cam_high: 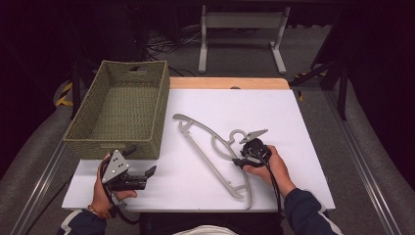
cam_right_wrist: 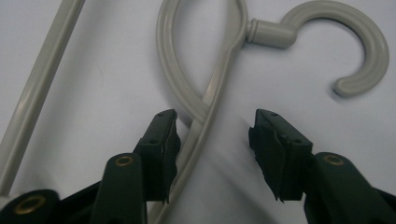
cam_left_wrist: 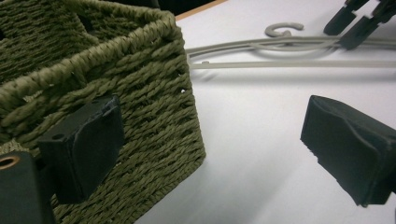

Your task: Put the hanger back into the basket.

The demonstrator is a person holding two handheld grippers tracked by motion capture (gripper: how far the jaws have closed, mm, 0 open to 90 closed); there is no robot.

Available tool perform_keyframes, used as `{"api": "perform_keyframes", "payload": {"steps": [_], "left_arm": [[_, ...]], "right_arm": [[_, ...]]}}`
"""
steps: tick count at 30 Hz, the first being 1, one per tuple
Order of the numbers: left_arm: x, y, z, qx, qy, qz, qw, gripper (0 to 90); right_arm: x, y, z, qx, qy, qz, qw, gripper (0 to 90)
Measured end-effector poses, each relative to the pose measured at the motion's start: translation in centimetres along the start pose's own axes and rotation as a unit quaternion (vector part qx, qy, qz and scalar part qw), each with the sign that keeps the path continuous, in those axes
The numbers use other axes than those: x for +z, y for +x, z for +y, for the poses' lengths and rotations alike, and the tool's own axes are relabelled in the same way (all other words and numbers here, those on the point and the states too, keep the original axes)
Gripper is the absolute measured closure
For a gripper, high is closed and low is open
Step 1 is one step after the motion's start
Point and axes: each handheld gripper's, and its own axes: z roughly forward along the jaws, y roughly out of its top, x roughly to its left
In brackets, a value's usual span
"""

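High view first: we see a white table (cam_high: 303, 147) with a green woven basket (cam_high: 120, 110) standing on its left part and a grey plastic hanger (cam_high: 210, 147) lying flat on the table surface just to the right of the basket, its long bar running diagonally from near the basket's right wall toward the near edge and its hook (cam_high: 238, 134) pointing to the right.

We hold the left gripper (cam_high: 142, 177) in the left hand (cam_high: 105, 193) at the near-left part of the table, just in front of the basket's near wall. In the left gripper view we see its jaws spread wide apart with nothing between them; one pad sits close against the basket's corner (cam_left_wrist: 154, 107), though we cannot tell whether it touches the weave, and the other hangs over bare table. The hanger (cam_left_wrist: 280, 46) lies farther off in that view, with the other gripper's dark jaws above it.

We hold the right gripper (cam_high: 242, 157) in the right hand (cam_high: 269, 166) over the hanger's neck, just below the hook. In the right gripper view its jaws (cam_right_wrist: 212, 149) stand apart, straddling the hanger's arm (cam_right_wrist: 205, 116) where it curves down from the loop under the hook (cam_right_wrist: 345, 42). The left pad lies just beside the arm, the right pad clear of it, so the grip is not closed on the hanger.
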Motion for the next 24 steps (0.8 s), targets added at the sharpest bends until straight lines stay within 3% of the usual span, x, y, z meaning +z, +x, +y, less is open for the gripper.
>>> {"api": "perform_keyframes", "payload": {"steps": [3, 5, 9, 15, 20, 24], "left_arm": [[0.1, 0.0, 0.0, 0.002, 0.002, -0.002, 1.0, 7.0], [0.0, 0.0, 0.0, 0.004, 0.002, -0.002, 1.0, 7.1], [0.1, -0.3, 0.0, 0.005, 0.008, -0.004, 0.9999, 7.6], [0.2, -0.5, 0.0, 0.009, 0.015, -0.01, 0.9998, 7.8], [-0.1, -0.6, -0.2, 0.006, 0.016, -0.003, 0.9999, 7.9], [-0.6, -0.6, -0.3, 0.003, 0.018, 0.0, 0.9998, 8.1]], "right_arm": [[0.2, 0.0, 0.5, 0.002, 0.01, 0.004, 0.9999, 56.5], [0.2, 0.5, 0.6, -0.01, 0.015, -0.006, 0.9998, 63.6], [0.3, 0.4, 0.5, -0.009, 0.011, -0.006, 0.9999, 72.2], [0.2, 0.1, 0.5, -0.005, 0.009, 0.0, 0.9999, 72.9], [0.2, -0.5, 0.8, 0.004, 0.015, 0.013, 0.9998, 75.1], [0.1, -1.1, 1.2, -0.006, 0.03, 0.011, 0.9995, 77.2]]}}
